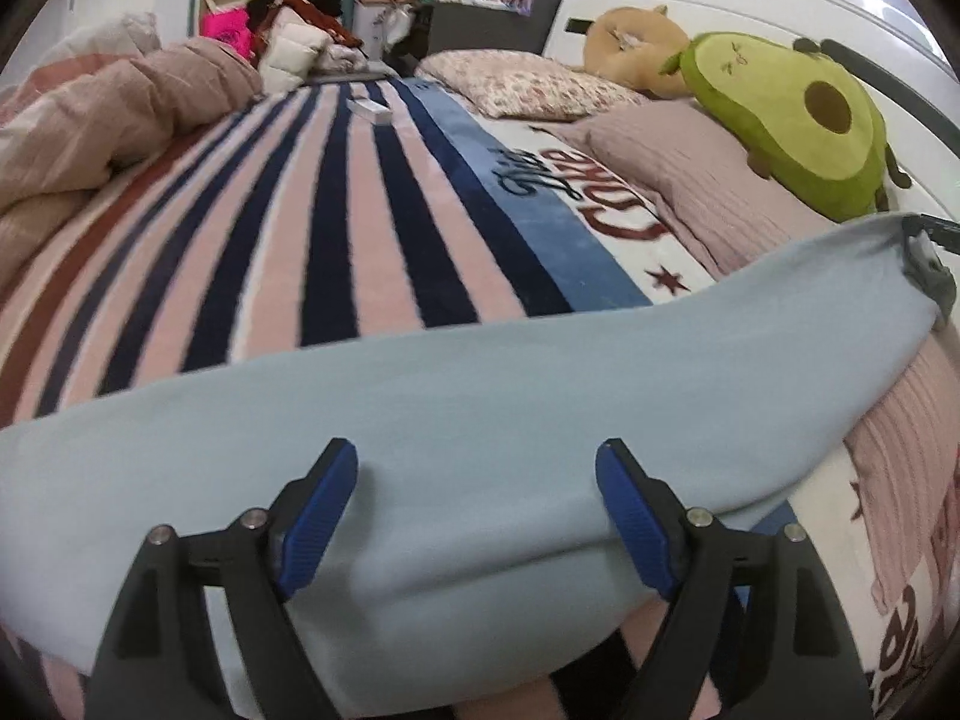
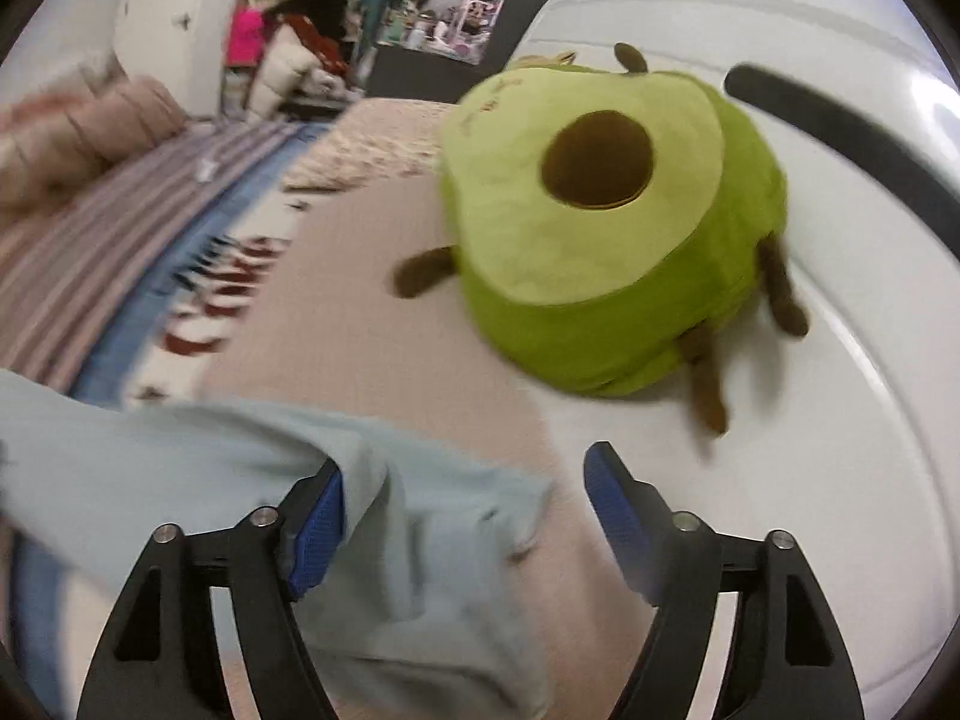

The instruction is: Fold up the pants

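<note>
The pale blue pants (image 1: 456, 420) lie stretched across the near part of the bed. My left gripper (image 1: 477, 462) is open, its blue pads either side of a fold of the pants, just over the cloth. In the right wrist view the pants' end (image 2: 420, 516) lies between the fingers of my right gripper (image 2: 465, 474), which is open; the cloth drapes against its left pad (image 2: 318, 534). That view is blurred. The right gripper also shows at the far right of the left wrist view (image 1: 930, 264), at the pants' end.
A striped blanket (image 1: 312, 210) covers the bed. A green avocado plush (image 2: 606, 222) sits on a pink pillow (image 1: 690, 180) by the white headboard (image 2: 840, 360). A bunched pink duvet (image 1: 90, 120) lies at the left. Clutter stands at the far end.
</note>
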The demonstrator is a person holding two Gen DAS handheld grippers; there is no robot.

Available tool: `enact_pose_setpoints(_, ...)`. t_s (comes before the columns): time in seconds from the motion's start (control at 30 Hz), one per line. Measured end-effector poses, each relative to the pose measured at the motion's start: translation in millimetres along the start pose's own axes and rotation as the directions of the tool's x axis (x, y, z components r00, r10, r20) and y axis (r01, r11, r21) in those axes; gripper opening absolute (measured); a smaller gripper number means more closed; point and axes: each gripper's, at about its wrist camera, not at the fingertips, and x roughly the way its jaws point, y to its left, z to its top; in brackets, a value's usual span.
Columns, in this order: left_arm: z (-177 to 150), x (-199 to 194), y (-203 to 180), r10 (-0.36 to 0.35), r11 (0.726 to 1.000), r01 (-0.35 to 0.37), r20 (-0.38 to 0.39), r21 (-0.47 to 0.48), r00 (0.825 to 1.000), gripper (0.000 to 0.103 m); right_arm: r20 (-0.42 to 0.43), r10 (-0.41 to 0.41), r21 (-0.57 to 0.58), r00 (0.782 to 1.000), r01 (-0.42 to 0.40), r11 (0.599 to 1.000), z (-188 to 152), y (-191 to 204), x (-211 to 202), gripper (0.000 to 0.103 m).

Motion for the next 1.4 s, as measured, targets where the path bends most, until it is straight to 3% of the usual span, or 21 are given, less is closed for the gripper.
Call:
enact_pose_setpoints(0.17, -1, -2, -7, -0.015, 1.000, 0.015, 0.005, 0.024, 1.000, 0.079, 0.067, 0.093, -0.086, 0.993, -0.087, 0.993, -25, 34, -39, 0.074)
enact_pose_setpoints(0.23, -1, -3, -8, -0.028, 0.999, 0.028, 0.007, 0.020, 1.000, 0.079, 0.095, 0.130, -0.105, 0.987, -0.120, 0.987, -34, 46, -50, 0.049)
enact_pose_setpoints(0.3, -1, -4, -9, -0.031, 0.999, 0.030, 0.009, 0.022, 0.999, 0.079, 0.094, 0.197, -0.107, 0.976, -0.187, 0.976, -41, 55, -55, 0.034)
enact_pose_setpoints(0.33, -1, -4, -9, -0.028, 0.999, 0.028, 0.010, 0.024, 1.000, 0.079, 0.065, 0.226, -0.113, 0.972, -0.218, 0.969, -44, 59, -52, 0.020)
enact_pose_setpoints(0.4, -1, -4, -10, -0.027, 0.999, 0.027, 0.011, 0.026, 1.000, 0.079, -0.048, 0.247, -0.126, 0.968, -0.251, 0.960, -51, 68, -34, 0.008)
enact_pose_setpoints(0.47, -1, -5, -10, -0.033, 0.999, 0.032, 0.009, 0.026, 0.999, 0.079, -0.104, 0.262, -0.111, 0.959, -0.273, 0.956, -60, 69, -22, 0.007)
enact_pose_setpoints(0.6, -2, -3, -13, -0.031, 0.999, 0.031, 0.005, 0.037, 1.000, 0.079, -0.071, 0.252, -0.069, 0.965, -0.257, 0.964, -57, 59, -14, 0.005)
enact_pose_setpoints(0.7, -3, -4, -13, -0.031, 0.999, 0.030, 0.007, 0.037, 1.000, 0.079, -0.018, 0.112, -0.120, 0.993, -0.114, 0.986, -50, 54, -10, 0.005)
enact_pose_setpoints(0.87, -3, -5, -11, -0.030, 0.999, 0.029, 0.010, 0.031, 1.000, 0.079, 0.015, -0.060, -0.069, 0.998, 0.061, 0.996, -37, 27, 8, 0.005)
enact_pose_setpoints(0.93, -3, -4, -11, -0.029, 0.999, 0.028, 0.008, 0.029, 1.000, 0.079, 0.078, -0.062, -0.044, 0.995, 0.066, 0.997, -37, 27, -5, 0.012)
enact_pose_setpoints(1.0, -3, -4, -11, -0.027, 0.999, 0.027, 0.007, 0.028, 1.000, 0.079, 0.133, -0.005, -0.053, 0.991, 0.012, 0.999, -38, 31, -19, 0.011)
enact_pose_setpoints(1.07, -2, -4, -11, -0.026, 0.999, 0.025, 0.008, 0.027, 1.000, 0.079, 0.097, 0.069, -0.098, 0.993, -0.060, 0.993, -37, 40, -20, 0.011)
enact_pose_setpoints(1.13, -2, -4, -11, -0.026, 0.999, 0.026, 0.009, 0.028, 1.000, 0.079, 0.037, 0.085, -0.089, 0.996, -0.081, 0.993, -38, 40, -10, 0.012)
enact_pose_setpoints(1.3, -3, -3, -10, -0.028, 0.999, 0.028, 0.008, 0.032, 1.000, 0.079, 0.007, -0.051, 0.071, 0.999, 0.051, 0.996, -34, -5, 21, 0.013)
enact_pose_setpoints(1.4, -2, -4, -8, -0.028, 0.999, 0.028, 0.009, 0.026, 1.000, 0.079, 0.010, -0.136, 0.126, 0.991, 0.133, 0.983, -38, -23, 25, 0.029)
